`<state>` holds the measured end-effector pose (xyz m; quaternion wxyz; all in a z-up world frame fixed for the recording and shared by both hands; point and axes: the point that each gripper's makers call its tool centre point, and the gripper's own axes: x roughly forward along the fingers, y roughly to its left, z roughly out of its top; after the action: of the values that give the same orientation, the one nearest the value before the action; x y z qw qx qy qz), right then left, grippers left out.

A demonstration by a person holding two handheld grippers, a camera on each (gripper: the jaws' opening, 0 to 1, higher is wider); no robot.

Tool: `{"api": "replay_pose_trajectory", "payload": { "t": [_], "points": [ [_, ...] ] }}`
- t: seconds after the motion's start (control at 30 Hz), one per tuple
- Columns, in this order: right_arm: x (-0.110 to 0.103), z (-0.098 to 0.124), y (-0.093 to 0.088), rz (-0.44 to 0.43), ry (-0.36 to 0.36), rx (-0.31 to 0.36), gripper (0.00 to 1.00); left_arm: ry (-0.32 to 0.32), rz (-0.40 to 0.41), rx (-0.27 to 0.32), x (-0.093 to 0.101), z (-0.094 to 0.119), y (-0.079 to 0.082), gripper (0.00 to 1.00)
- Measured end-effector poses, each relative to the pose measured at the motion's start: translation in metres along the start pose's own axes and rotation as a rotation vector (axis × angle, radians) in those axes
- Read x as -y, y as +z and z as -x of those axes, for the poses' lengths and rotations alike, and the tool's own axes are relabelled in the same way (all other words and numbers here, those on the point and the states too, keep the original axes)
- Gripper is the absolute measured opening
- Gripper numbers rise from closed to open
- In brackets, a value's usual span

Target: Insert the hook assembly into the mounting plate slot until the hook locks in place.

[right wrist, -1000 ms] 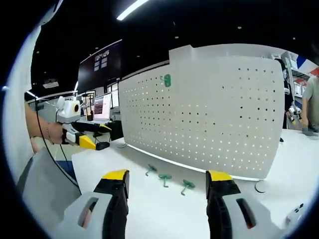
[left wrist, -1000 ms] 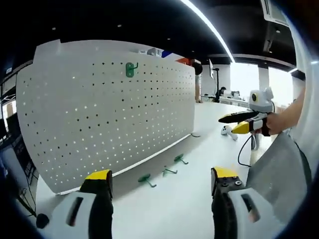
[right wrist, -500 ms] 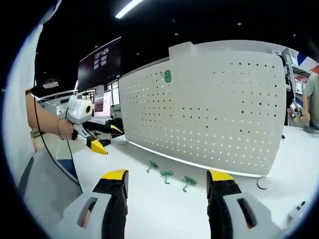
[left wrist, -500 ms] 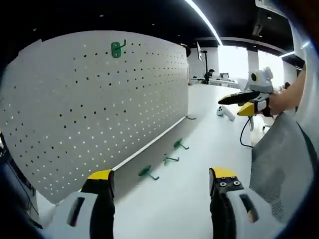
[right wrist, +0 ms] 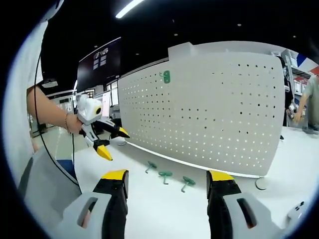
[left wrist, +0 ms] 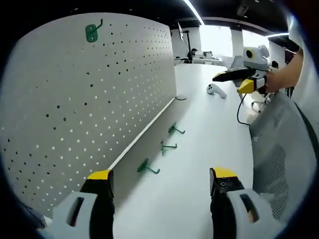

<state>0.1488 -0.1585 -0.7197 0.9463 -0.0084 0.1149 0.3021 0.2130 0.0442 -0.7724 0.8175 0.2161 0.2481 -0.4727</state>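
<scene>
We have 1 hook (left wrist: 91, 33) on the pegboard (left wrist: 75, 99); 3 hooks (left wrist: 162, 148) lie loose near it, and our left gripper (left wrist: 160, 181) and right gripper (right wrist: 166, 180) are both released, grasping nothing.

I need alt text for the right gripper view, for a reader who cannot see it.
A white pegboard stands upright on a white table, with one green hook mounted near its top and three green hooks lying at its base. The open right gripper faces them; the left gripper, also open, enters from the left.
</scene>
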Motion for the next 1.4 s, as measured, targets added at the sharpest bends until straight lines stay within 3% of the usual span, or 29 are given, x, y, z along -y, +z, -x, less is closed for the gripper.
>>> {"api": "replay_pose_trajectory", "payload": {
  "t": [0.4, 1.0, 1.4],
  "points": [
    [0.001, 0.001, 0.001, -0.008, -0.004, 0.008, 0.61, -0.135, -0.11, -0.096, 0.002, -0.023, -0.005, 0.81],
    [0.0, -0.002, -0.007, -0.017, 0.009, -0.023, 0.62, -0.248, -0.296, -0.284, -0.006, -0.05, -0.029, 0.81],
    [0.0, -0.004, -0.017, -0.046, 0.014, -0.065, 0.63, -0.323, -0.356, -0.353, -0.011, -0.065, -0.039, 0.8]
  ]
}}
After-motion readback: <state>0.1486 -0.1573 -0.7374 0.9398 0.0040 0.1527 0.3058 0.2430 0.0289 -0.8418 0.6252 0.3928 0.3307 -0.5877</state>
